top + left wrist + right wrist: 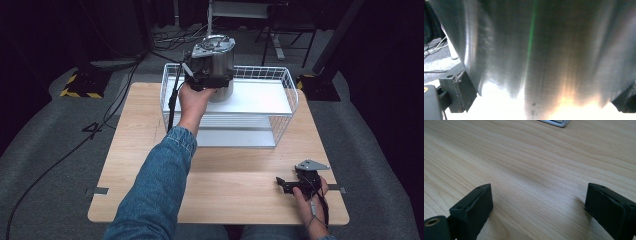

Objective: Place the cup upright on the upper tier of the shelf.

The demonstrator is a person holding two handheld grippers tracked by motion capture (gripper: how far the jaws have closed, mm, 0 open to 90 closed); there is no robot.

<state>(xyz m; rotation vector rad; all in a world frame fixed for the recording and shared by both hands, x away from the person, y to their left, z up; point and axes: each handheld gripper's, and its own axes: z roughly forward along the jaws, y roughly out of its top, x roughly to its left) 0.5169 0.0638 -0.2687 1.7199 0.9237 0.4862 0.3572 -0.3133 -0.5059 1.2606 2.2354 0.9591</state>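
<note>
Reaching from the lower left of the high view, a denim sleeve (155, 190) crosses the pale wood desk (140, 150) to the left hand-held gripper (209, 79), whose jaws are clamped on either side of a shiny steel pot (220, 60); the pot stands upright on the upper white shelf of a white wire rack (287, 95) at the far middle of the desk, toward the rack's left end; in the left gripper view the pot's brushed wall (549, 55) sits close between the two black jaws, one at the lower left and one at the lower right edge, with glare washing out the shelf below; further right, near the desk's front right corner, the right hand-held gripper (281, 184) lies low on the wood with a hand (312, 197) behind it, its jaws spread wide apart and holding nothing; the right gripper view shows bare wood grain between them; around the desk lies grey carpet (45, 150) with black cables (65, 155) trailing at the left, a yellow-and-black striped base (80, 85) beyond, and a dark room with metal stand legs (272, 42) at the back.
</note>
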